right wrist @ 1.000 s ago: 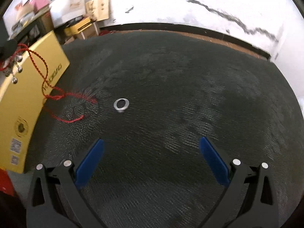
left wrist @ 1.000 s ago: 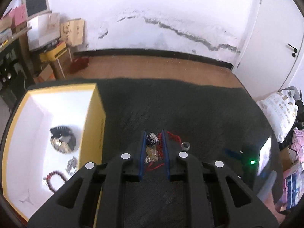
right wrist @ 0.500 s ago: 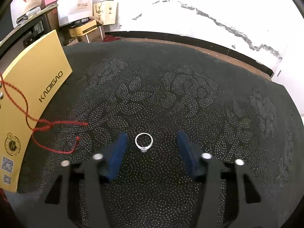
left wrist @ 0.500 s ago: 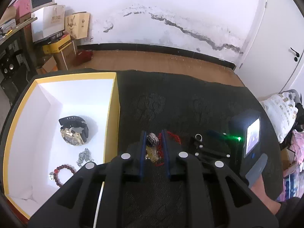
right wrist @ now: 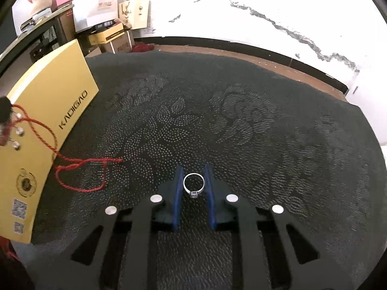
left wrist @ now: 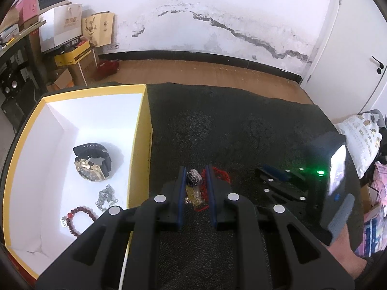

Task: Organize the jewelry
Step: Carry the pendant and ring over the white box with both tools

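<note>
Right gripper (right wrist: 193,188) is narrowed around the ring (right wrist: 193,185) on the dark desk (right wrist: 241,120) — blue pads at the band's sides, contact not certain. Left gripper (left wrist: 196,188) holds the pendant (left wrist: 193,187) pinched near the box (left wrist: 142,133), its red cord (right wrist: 79,166) trailing over the cloth. Judgement: ring is light, rigid, slippery — pinch across the band, stone clear of the pads; cord is limp and may snag.

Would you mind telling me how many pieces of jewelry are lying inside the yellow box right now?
3: a watch mid-box, a silver chain just nearer the camera, and a red bead bracelet nearest. The left gripper's body hides the yellow box's near corner, so more may be hidden.
</note>
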